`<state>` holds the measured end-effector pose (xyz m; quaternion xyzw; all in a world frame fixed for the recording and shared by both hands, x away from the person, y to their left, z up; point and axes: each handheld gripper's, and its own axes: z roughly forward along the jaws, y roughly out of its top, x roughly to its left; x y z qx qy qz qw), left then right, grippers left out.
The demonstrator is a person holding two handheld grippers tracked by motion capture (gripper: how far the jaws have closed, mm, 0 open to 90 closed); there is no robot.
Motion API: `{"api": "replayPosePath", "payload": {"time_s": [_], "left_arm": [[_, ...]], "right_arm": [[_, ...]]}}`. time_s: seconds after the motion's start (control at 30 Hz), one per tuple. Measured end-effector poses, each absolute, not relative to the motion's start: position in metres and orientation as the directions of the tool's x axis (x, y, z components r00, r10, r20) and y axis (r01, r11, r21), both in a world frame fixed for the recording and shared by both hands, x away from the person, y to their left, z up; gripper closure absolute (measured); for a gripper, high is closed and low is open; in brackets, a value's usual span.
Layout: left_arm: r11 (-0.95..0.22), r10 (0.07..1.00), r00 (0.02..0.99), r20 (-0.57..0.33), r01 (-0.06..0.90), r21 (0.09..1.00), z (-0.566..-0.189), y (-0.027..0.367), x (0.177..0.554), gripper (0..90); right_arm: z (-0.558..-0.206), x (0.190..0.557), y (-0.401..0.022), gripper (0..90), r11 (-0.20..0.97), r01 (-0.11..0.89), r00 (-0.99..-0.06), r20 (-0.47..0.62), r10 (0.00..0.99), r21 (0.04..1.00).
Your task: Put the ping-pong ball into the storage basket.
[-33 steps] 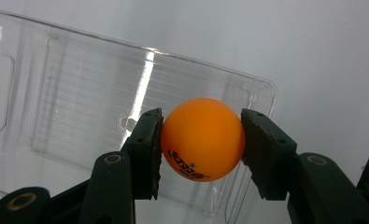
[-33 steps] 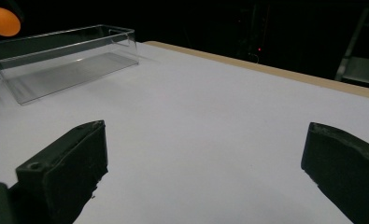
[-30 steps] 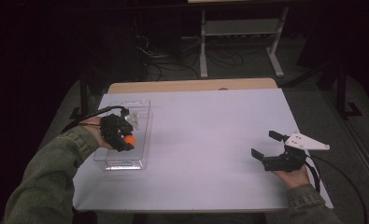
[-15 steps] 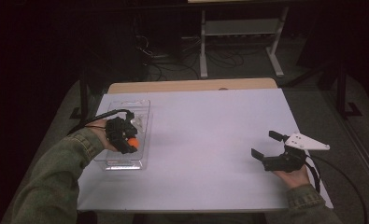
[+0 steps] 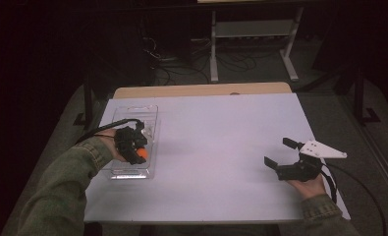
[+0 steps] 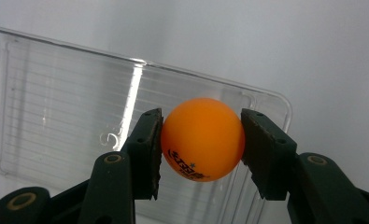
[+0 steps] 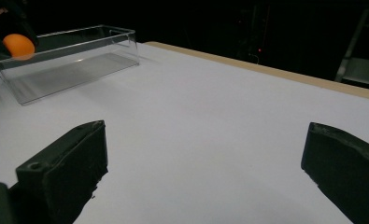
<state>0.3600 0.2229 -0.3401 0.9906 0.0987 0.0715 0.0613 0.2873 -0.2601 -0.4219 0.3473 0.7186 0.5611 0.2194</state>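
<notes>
The left gripper (image 6: 202,140) pinches an orange ball (image 6: 202,139) between its pads, hovering just above the clear tray (image 5: 132,115). The ball is smooth and light, so letting go from above the tray could let it bounce over the low wall (judging by its shallow rim). The right gripper (image 5: 285,153) rests well apart from the tray, jaws spread and empty.

White table (image 5: 221,147); clear tray (image 5: 132,115) on it
</notes>
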Motion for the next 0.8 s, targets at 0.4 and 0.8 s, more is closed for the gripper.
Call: {"api": "replayPosePath", "payload": {"time_s": [0.4,0.8], "left_arm": [[-0.973,0.209,0.973,0.101,0.197,0.118,-0.357,0.220,0.366,50.5],[-0.977,0.199,0.976,0.091,0.190,0.096,-0.366,0.217,0.368,50.4]], "right_arm": [[-0.421,0.287,-0.261,0.0,0.128,0.247,-0.664,0.072,0.745,0.961],[-0.421,0.287,-0.261,0.0,0.128,0.247,-0.664,0.071,0.744,0.961]]}}
